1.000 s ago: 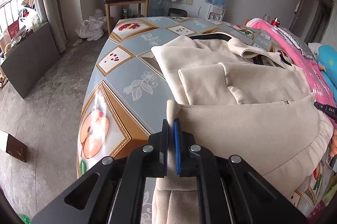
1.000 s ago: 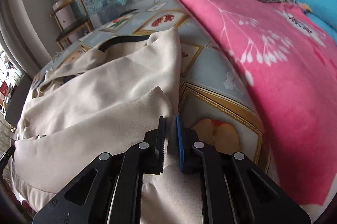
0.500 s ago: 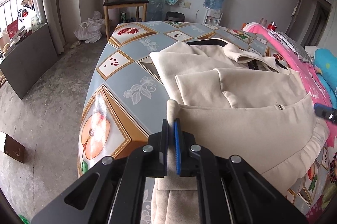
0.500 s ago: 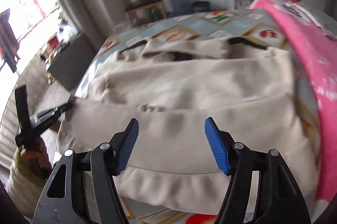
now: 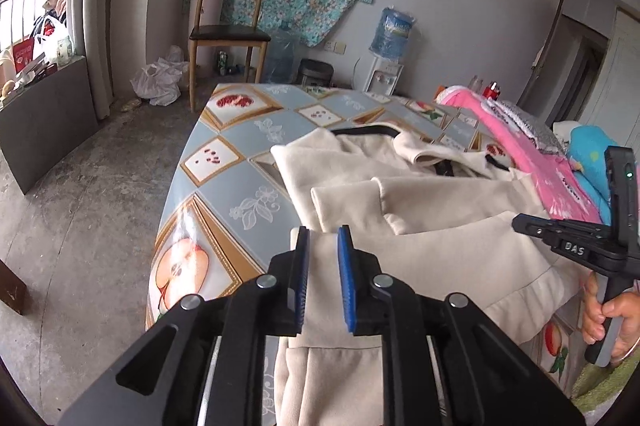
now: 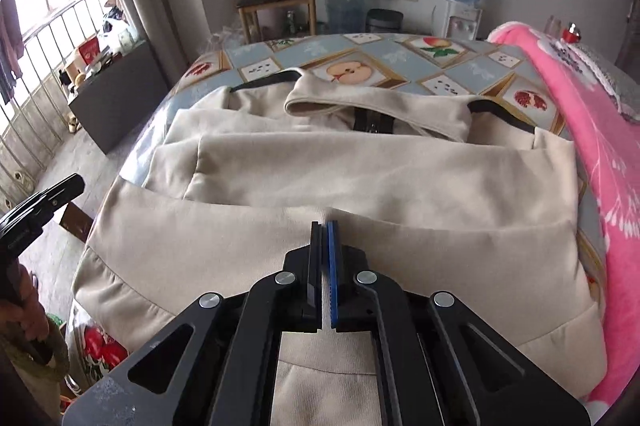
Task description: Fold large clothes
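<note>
A large beige jacket (image 5: 440,250) lies folded on the patterned tablecloth (image 5: 224,186), its lower part turned up over the body. My left gripper (image 5: 323,232) sits at the fold's left corner. Its jaws are opening, with the cloth in the gap between the parted pads. My right gripper (image 6: 325,224) is shut at the middle of the folded edge of the jacket (image 6: 360,166), where the fabric puckers up into its tips. The right gripper (image 5: 520,223) also shows from the side at the right of the left wrist view, held by a hand (image 5: 608,314).
A pink blanket (image 6: 600,130) runs along the table's right side. Beyond the far edge stand a wooden chair (image 5: 228,34), a water dispenser (image 5: 390,66) and a bin. Bare concrete floor (image 5: 80,206) lies to the left. The left gripper (image 6: 74,184) shows at the right wrist view's left edge.
My left jaws have parted from a tight grip on the corner and the gripper has risen. My right gripper left the right corner, opened wide, swung to the fold's middle and shut there.
</note>
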`<move>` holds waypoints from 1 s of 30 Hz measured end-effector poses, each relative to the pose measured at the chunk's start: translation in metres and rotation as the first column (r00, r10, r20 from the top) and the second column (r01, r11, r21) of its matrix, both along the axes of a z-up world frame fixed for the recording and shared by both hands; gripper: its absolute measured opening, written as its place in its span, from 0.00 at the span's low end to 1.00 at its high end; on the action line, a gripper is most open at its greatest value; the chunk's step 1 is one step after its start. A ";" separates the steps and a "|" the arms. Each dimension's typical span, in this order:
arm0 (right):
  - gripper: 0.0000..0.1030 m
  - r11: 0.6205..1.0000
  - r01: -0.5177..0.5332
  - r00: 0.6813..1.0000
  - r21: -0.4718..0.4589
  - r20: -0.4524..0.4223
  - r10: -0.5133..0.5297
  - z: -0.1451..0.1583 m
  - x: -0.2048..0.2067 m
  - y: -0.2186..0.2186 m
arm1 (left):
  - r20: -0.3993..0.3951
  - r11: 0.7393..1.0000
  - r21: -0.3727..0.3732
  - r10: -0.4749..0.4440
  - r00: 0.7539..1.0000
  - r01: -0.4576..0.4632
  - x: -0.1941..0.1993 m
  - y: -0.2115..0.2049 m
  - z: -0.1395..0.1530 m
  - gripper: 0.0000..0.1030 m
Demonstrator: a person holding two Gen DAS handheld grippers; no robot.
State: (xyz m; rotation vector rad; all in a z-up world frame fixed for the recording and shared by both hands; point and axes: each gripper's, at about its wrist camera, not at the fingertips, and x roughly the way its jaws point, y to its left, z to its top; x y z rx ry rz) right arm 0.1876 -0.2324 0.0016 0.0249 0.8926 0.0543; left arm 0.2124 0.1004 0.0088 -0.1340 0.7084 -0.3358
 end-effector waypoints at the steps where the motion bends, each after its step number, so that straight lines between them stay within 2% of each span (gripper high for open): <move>1: 0.02 1.000 0.010 1.000 0.007 -0.004 -0.010 -0.004 0.004 -0.001 | 0.020 1.000 -0.003 -0.006 1.000 0.006 -0.003 -0.002 0.006 0.14; 3: 0.02 0.999 0.032 0.999 0.004 -0.037 -0.032 -0.022 0.013 -0.001 | 0.033 0.999 -0.002 -0.047 0.998 0.047 -0.006 -0.014 0.012 0.14; 5: 0.03 0.999 0.047 0.996 0.022 -0.075 -0.046 -0.042 0.018 -0.003 | 0.015 0.994 0.007 -0.113 0.993 0.113 -0.007 -0.034 0.011 0.14; 8: 0.04 0.997 0.073 0.995 0.035 -0.066 -0.070 -0.040 0.017 -0.003 | -0.046 0.971 0.075 -0.224 0.973 0.227 -0.007 -0.080 -0.003 0.14; 10: 0.10 0.996 0.072 0.995 0.048 -0.070 -0.069 -0.039 0.016 -0.005 | -0.100 0.951 0.110 -0.280 0.955 0.290 -0.005 -0.108 -0.020 0.14; 11: 0.16 0.996 0.072 0.995 0.057 -0.070 -0.068 -0.037 0.014 -0.008 | -0.142 0.943 0.126 -0.289 0.947 0.307 -0.002 -0.120 -0.032 0.14; 12: 0.23 0.994 0.078 0.995 0.070 -0.067 -0.073 -0.034 0.011 -0.012 | -0.177 0.942 0.150 -0.273 0.945 0.301 0.001 -0.127 -0.042 0.14; 13: 0.24 0.993 0.090 0.995 0.082 -0.053 -0.086 -0.028 0.005 -0.019 | -0.200 0.942 0.167 -0.256 0.946 0.290 0.003 -0.131 -0.051 0.14; 15: 0.24 0.988 0.124 0.992 0.093 -0.002 -0.124 -0.010 -0.011 -0.039 | -0.185 0.946 0.164 -0.250 0.950 0.280 0.000 -0.130 -0.053 0.14; 18: 0.24 0.979 0.202 0.979 0.036 0.021 -0.202 0.002 -0.024 -0.075 | -0.196 0.945 0.164 -0.250 0.948 0.283 0.000 -0.130 -0.054 0.14; 22: 0.24 0.946 0.312 0.942 -0.085 -0.097 -0.320 -0.033 -0.014 -0.135 | -0.192 0.944 0.186 -0.236 0.952 0.272 -0.002 -0.133 -0.055 0.14; 23: 0.24 0.952 0.303 0.949 -0.043 -0.082 -0.306 -0.035 -0.016 -0.146 | -0.191 0.943 0.192 -0.235 0.953 0.271 -0.003 -0.134 -0.055 0.14; 24: 0.24 0.950 0.312 0.945 -0.032 -0.090 -0.313 -0.033 -0.018 -0.153 | -0.192 0.942 0.199 -0.235 0.953 0.272 -0.002 -0.134 -0.054 0.14; 26: 0.25 0.921 0.382 0.919 -0.074 -0.074 -0.387 -0.020 -0.026 -0.157 | -0.198 0.941 0.203 -0.231 0.952 0.271 0.000 -0.134 -0.054 0.14; 29: 0.28 0.938 0.347 0.936 -0.018 -0.057 -0.348 -0.003 -0.050 -0.147 | -0.212 0.944 0.189 -0.229 0.950 0.270 0.001 -0.132 -0.053 0.14; 30: 0.35 0.949 0.315 0.948 -0.017 -0.050 -0.316 0.001 -0.059 -0.137 | -0.213 0.944 0.189 -0.229 0.950 0.271 0.001 -0.132 -0.053 0.14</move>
